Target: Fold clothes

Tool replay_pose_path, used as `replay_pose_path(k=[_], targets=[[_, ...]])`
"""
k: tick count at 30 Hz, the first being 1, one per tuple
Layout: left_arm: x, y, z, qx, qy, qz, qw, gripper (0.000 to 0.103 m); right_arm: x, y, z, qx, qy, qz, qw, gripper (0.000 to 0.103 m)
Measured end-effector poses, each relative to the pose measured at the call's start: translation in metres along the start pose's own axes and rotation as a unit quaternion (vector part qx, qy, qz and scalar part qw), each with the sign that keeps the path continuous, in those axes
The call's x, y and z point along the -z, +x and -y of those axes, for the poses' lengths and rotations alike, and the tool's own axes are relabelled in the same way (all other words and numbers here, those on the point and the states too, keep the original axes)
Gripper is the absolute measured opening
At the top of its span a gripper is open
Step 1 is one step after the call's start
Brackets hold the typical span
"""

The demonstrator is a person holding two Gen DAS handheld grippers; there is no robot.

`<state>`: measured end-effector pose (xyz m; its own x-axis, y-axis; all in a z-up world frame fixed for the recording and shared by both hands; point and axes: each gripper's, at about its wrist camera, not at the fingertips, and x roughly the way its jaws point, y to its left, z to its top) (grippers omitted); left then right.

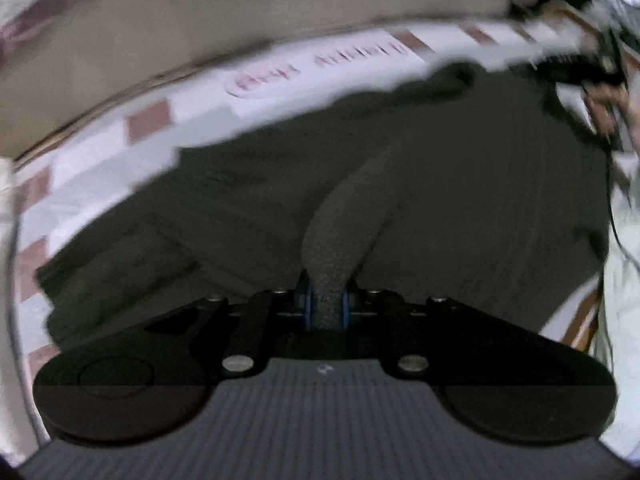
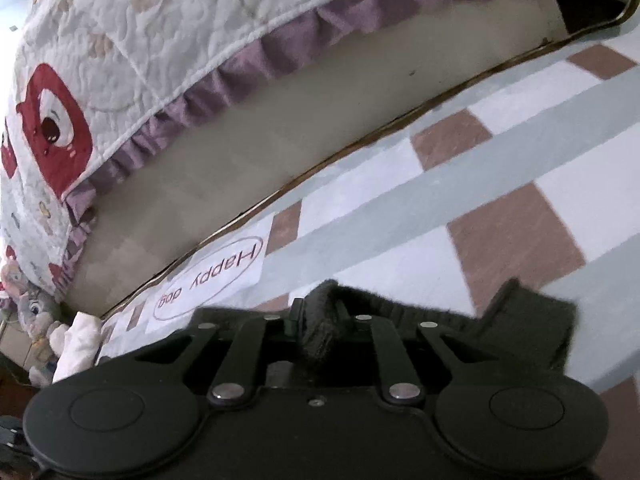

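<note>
Fingers on the left gripper (image 1: 326, 308) are pinched tight on a bunched-up fold of the dark garment (image 1: 460, 184), rest of it spread over the checkered mat (image 1: 148, 122). Right gripper (image 2: 318, 320) is also clamped on a dark fuzzy edge (image 2: 532, 320) of it, just above that mat. Quilted blanket (image 2: 120, 52) with purple ruffle hangs behind. Left view's pretty blurry.
</note>
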<state>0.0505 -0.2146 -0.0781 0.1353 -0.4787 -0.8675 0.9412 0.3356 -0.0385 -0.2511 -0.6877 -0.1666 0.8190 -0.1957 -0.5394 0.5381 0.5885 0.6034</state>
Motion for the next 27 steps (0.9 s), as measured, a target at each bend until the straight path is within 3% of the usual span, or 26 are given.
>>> replay_pose_path(k=[3,6,9,10,11,13,15,17,20,25,27], targets=[[0.006,0.005,-0.016,-0.011,-0.026,-0.022,0.9994,0.013,-0.002,0.001,-0.006,0.019,-0.025,-0.008,0.999,0.013],[0.014,0.026,-0.018,-0.013,-0.026,-0.061,0.9977,0.013,0.003,0.008,-0.009,0.042,-0.048,-0.025,0.998,0.013],[0.015,0.032,-0.011,-0.013,-0.011,-0.067,0.9976,0.018,0.004,0.009,-0.007,0.051,-0.051,-0.029,0.997,0.013],[0.014,0.033,-0.011,-0.019,-0.012,-0.069,0.9974,0.023,0.003,0.009,-0.007,0.054,-0.054,-0.029,0.997,0.013],[0.012,0.035,-0.011,-0.025,-0.014,-0.071,0.9971,0.034,0.002,0.009,-0.009,0.06,-0.063,-0.029,0.996,0.013],[0.013,0.036,-0.014,-0.036,-0.021,-0.076,0.9962,0.038,0.001,0.008,-0.013,0.069,-0.081,-0.028,0.994,0.013],[0.013,0.037,-0.017,-0.046,-0.028,-0.082,0.9952,0.056,0.002,0.009,-0.013,0.074,-0.09,-0.029,0.993,0.013],[0.013,0.038,-0.02,-0.057,-0.035,-0.087,0.994,0.061,0.003,0.009,-0.011,0.072,-0.086,-0.029,0.993,0.013],[0.013,0.039,-0.025,-0.072,-0.046,-0.095,0.9918,0.067,0.002,0.01,-0.01,0.065,-0.087,-0.035,0.993,0.014],[0.014,0.042,-0.032,-0.098,-0.063,-0.108,0.9873,0.066,0.003,0.01,-0.008,0.064,-0.084,-0.036,0.994,0.014],[0.006,0.041,-0.024,-0.129,-0.036,-0.114,0.9844,0.068,0.0,0.01,-0.007,0.063,-0.071,-0.041,0.995,0.018]])
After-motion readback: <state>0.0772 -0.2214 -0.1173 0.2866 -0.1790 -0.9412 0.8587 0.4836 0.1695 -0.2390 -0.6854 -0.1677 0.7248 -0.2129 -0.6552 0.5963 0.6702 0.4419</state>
